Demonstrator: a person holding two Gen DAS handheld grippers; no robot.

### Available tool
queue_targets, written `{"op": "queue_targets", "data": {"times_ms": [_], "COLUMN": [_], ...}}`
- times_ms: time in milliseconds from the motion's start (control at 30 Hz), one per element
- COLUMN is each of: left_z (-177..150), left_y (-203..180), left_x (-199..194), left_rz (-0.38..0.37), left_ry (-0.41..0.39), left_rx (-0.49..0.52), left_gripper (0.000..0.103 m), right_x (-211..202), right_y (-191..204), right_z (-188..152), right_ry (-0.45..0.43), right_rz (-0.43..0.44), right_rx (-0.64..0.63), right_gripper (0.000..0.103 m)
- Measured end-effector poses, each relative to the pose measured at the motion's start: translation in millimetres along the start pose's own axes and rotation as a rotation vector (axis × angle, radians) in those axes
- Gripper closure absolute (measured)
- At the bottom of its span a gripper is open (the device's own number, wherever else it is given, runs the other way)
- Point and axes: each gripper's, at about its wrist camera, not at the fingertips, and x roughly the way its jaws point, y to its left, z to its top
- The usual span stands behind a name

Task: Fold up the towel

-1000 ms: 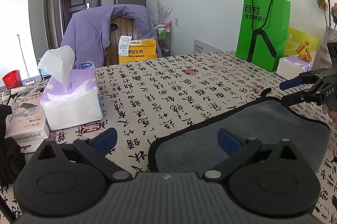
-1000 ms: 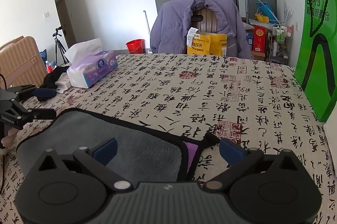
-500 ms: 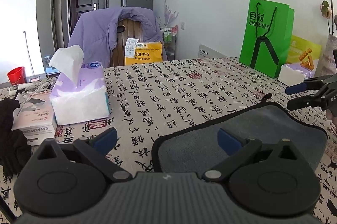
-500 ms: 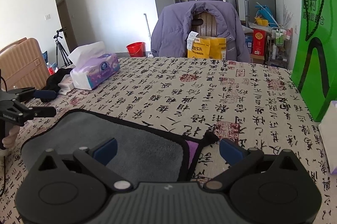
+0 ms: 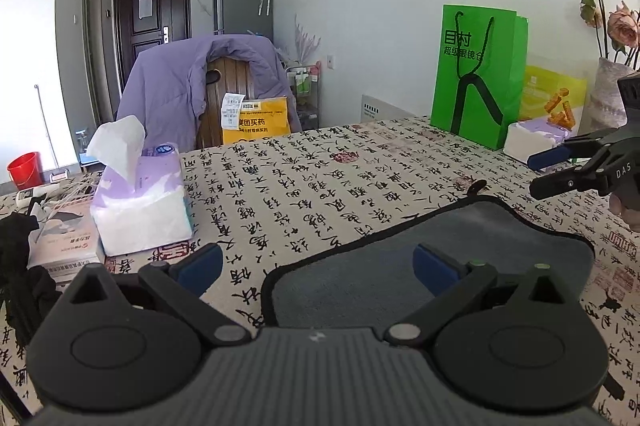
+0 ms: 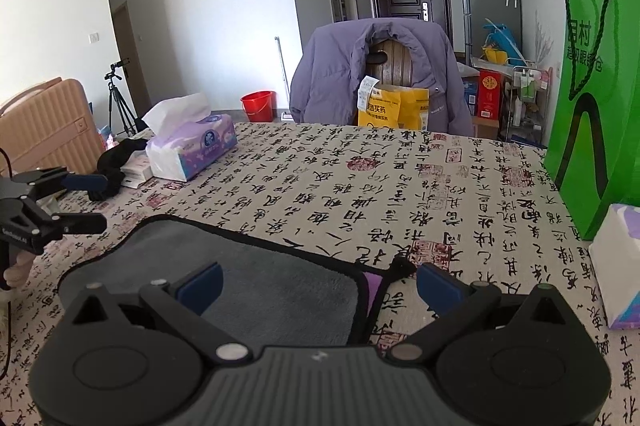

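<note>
Plush grey towel (image 5: pixel 420 258) with black piped edge lies flat on calligraphy-print worktop (image 5: pixel 320 177) cloth; left hand-held gripper (image 5: pixel 316 264) and right hand-held gripper (image 6: pixel 318 280) both spread open, gripping nothing.

Left claw (image 5: pixel 316 262) and right claw (image 6: pixel 318 282) both gape wide.

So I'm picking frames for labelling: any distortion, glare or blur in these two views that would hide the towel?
Left wrist view: fisheye bends the walls, corners are dark, but the towel is sharp and evenly lit. Right wrist view: same curved edges, bright daylight, no glare on the towel; the right gripper hides its near edge.
</note>
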Motion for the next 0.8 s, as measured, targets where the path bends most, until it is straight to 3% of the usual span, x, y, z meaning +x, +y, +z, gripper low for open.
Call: {"op": "queue_targets", "data": {"times_ms": [800], "left_z": [-19], "left_y": [-9], "left_x": [-50], "left_rz": [0.013], "left_ry": [-0.008], "left_rx": [-0.080], "left_gripper": [0.000], "right_x": [-46], "right_y": [19], "right_z": [-31], "right_ry": [-0.013], "right_rz": [0.010], "right_rx": [0.054], "right_gripper": [0.000]}}
